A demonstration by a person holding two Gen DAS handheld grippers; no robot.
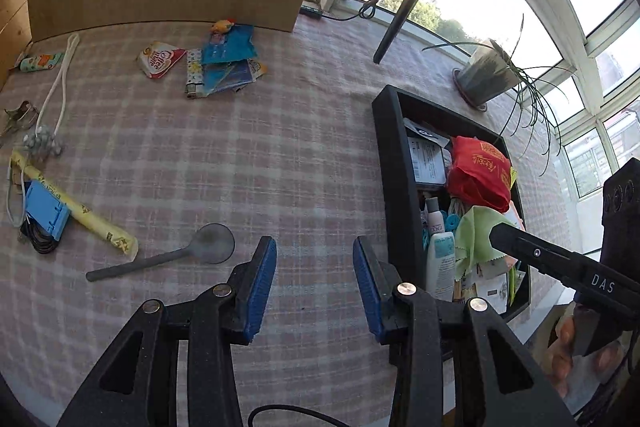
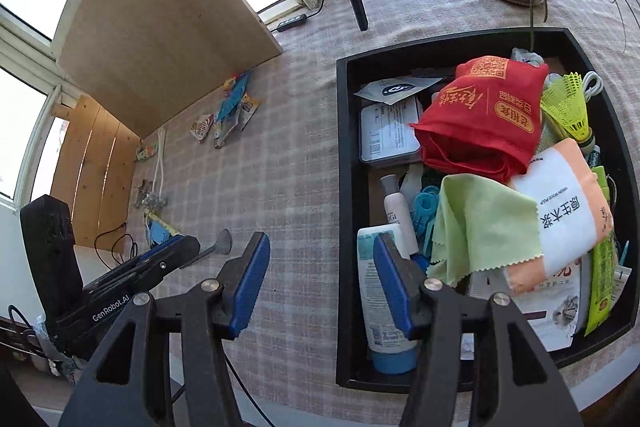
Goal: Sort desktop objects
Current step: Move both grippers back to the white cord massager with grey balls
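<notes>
Both grippers are hovering empty over the checked counter [image 1: 280, 163]: the left gripper [image 1: 315, 283] standing half open, the right gripper [image 2: 322, 283] spreading wide beside the black tray [image 2: 343, 163], already heaped with a red bag [image 2: 480, 115] and a green cloth [image 2: 484, 223]. Nearest the left gripper is lying a grey spoon [image 1: 168, 254], likely light, stiff and slick, best pinched across its slim handle. Beyond it are waiting a yellow wrapped tube [image 1: 80, 211], a white cord [image 1: 60, 83] and soft, crinkly packets [image 1: 224, 67], probably easiest taken by an edge.
</notes>
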